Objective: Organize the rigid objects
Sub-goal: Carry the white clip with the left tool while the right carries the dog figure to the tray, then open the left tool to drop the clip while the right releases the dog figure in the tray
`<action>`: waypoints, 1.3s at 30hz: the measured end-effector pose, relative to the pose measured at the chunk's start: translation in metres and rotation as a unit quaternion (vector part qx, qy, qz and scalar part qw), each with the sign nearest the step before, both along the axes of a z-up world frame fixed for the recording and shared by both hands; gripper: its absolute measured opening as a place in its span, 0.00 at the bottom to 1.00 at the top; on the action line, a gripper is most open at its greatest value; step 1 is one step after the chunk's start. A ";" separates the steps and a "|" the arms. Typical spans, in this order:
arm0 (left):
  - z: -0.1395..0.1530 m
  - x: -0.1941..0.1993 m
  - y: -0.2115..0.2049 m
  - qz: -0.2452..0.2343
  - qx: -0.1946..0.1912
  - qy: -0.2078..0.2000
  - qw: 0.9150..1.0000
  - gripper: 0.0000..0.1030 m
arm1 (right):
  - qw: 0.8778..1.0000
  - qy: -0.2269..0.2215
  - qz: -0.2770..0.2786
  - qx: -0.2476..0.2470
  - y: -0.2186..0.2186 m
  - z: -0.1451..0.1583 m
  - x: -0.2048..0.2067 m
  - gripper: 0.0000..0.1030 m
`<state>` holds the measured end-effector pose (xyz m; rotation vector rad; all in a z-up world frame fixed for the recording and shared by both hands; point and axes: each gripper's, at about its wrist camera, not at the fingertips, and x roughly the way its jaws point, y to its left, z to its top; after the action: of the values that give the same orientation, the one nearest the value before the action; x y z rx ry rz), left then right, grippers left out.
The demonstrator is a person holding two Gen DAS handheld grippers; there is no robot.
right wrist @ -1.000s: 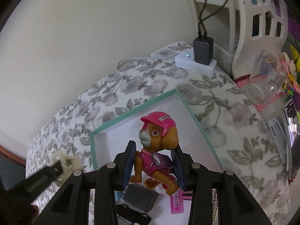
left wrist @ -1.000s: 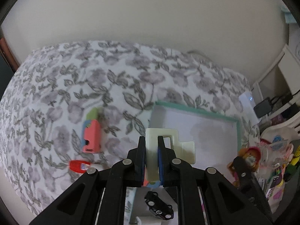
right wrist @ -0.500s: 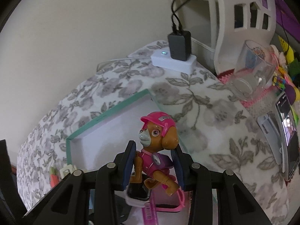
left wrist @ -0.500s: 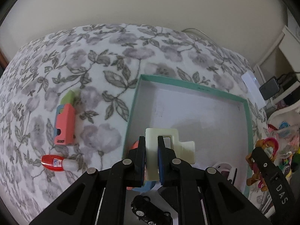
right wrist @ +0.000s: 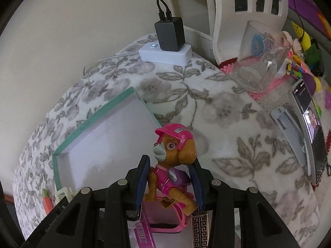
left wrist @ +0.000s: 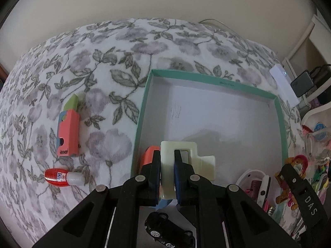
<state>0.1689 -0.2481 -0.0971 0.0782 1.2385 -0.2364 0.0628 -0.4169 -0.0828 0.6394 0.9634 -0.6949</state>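
My left gripper (left wrist: pixel 167 155) is shut on a cream plastic block (left wrist: pixel 186 161) with a square hole, held low over the near left corner of the teal-rimmed white box (left wrist: pixel 142 103). In the right wrist view my right gripper (right wrist: pixel 169 163) is shut on a toy puppy (right wrist: pixel 171 165) with a pink helmet, above the box's (right wrist: pixel 62 146) near right edge. The puppy (left wrist: pixel 289 175) and the right gripper also show at the right of the left wrist view. A black toy car (left wrist: pixel 169 230), an orange item (left wrist: pixel 148 155) and a pink and white band (left wrist: pixel 258 186) lie in the box.
On the floral cloth left of the box lie a pink and green cutter (left wrist: pixel 68 130) and a red bottle (left wrist: pixel 62 177). To the right stand a white power strip with a black charger (right wrist: pixel 169 35), a glass mug (right wrist: pixel 260 66), a phone (right wrist: pixel 310 132) and cluttered toys.
Both grippers have sunk toward the box with their loads. The box now looks larger and nearer in both views. Neither grip has changed.
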 end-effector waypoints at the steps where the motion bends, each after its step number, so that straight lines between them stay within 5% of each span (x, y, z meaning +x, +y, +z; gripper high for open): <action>1: 0.000 0.000 0.001 0.001 -0.001 0.001 1.000 0.12 | 1.000 0.001 -0.002 0.001 0.000 0.000 -0.001 0.40; 13: 0.001 0.002 0.002 0.003 -0.001 0.016 1.000 0.12 | 1.000 0.010 -0.003 0.000 -0.001 -0.001 -0.001 0.41; 16: 0.003 0.003 0.003 0.004 -0.006 0.021 1.000 0.26 | 1.000 0.012 -0.001 -0.008 -0.001 0.002 -0.001 0.42; 35: 0.043 0.008 0.020 0.025 -0.012 0.015 1.000 0.61 | 1.000 0.000 0.022 -0.016 0.007 0.039 0.004 0.64; 37: 0.047 0.010 0.025 0.033 -0.004 0.009 0.999 0.75 | 0.999 -0.002 0.025 -0.019 0.009 0.044 0.004 0.67; 39: 0.050 0.012 0.031 0.042 0.002 0.002 0.999 0.77 | 0.999 -0.001 0.028 -0.024 0.010 0.049 0.005 0.70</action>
<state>0.1805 -0.2176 -0.0468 0.0298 1.2434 -0.1606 0.0675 -0.4064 -0.0341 0.5692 0.9560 -0.6647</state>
